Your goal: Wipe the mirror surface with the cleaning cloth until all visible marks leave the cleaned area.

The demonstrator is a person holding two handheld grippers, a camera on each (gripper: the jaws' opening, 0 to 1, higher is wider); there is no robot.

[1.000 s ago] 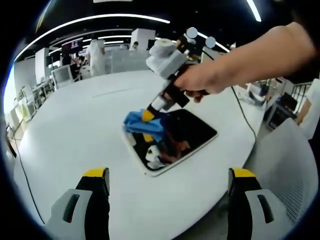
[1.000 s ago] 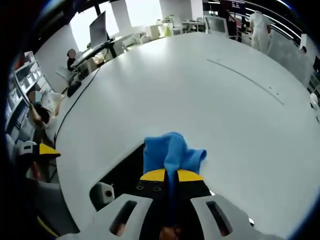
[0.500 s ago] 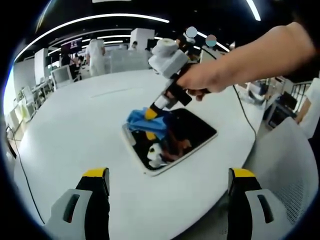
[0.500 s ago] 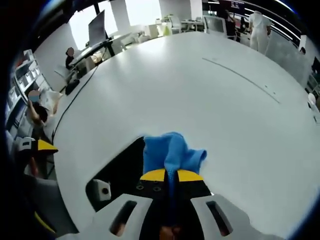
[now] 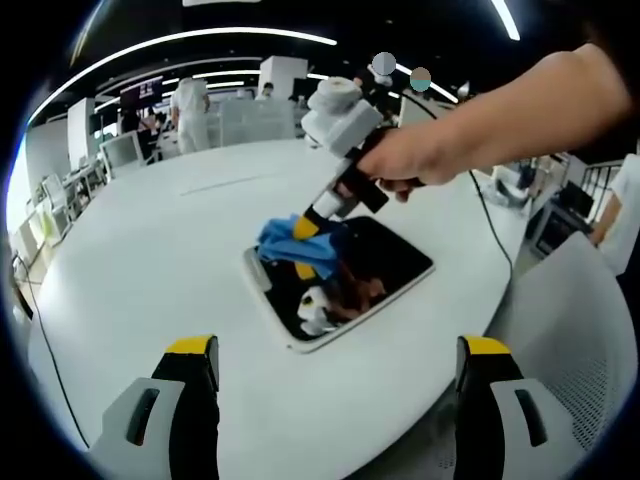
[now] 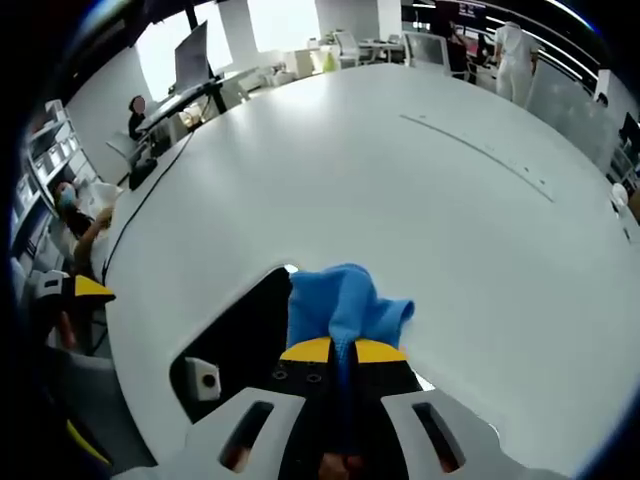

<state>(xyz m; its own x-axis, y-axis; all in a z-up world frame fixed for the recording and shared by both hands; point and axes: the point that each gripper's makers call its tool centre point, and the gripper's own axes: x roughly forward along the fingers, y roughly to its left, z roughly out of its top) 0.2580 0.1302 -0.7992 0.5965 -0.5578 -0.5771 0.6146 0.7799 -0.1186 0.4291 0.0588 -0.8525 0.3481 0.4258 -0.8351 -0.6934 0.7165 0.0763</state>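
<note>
We hold the cloth in the right gripper, its fingers closed on a bunched fold with most of the fabric spilling forward past the tips. In the left gripper view the cloth sits on the far corner of the mirror, pressed down by the right gripper, which a hand carries in from the right. The mirror lies flat on the white surface, near its edge.

The left gripper hangs above the surface on the near side of the mirror, fingers wide apart and holding nothing.

We judge the cloth to be soft, light and limp: it will fold under the tips rather than spread, so the grip belongs on a thick bunch, as now, with a loose pad left ahead to meet the glass. We judge the mirror to be stiff, smooth and breakable, and likely to slide on the surface under a sideways stroke. Pressure should stay moderate, and only fabric, not the fingers, should touch the glass. Reflections on the dark glass prevent us from telling which marks remain.
</note>
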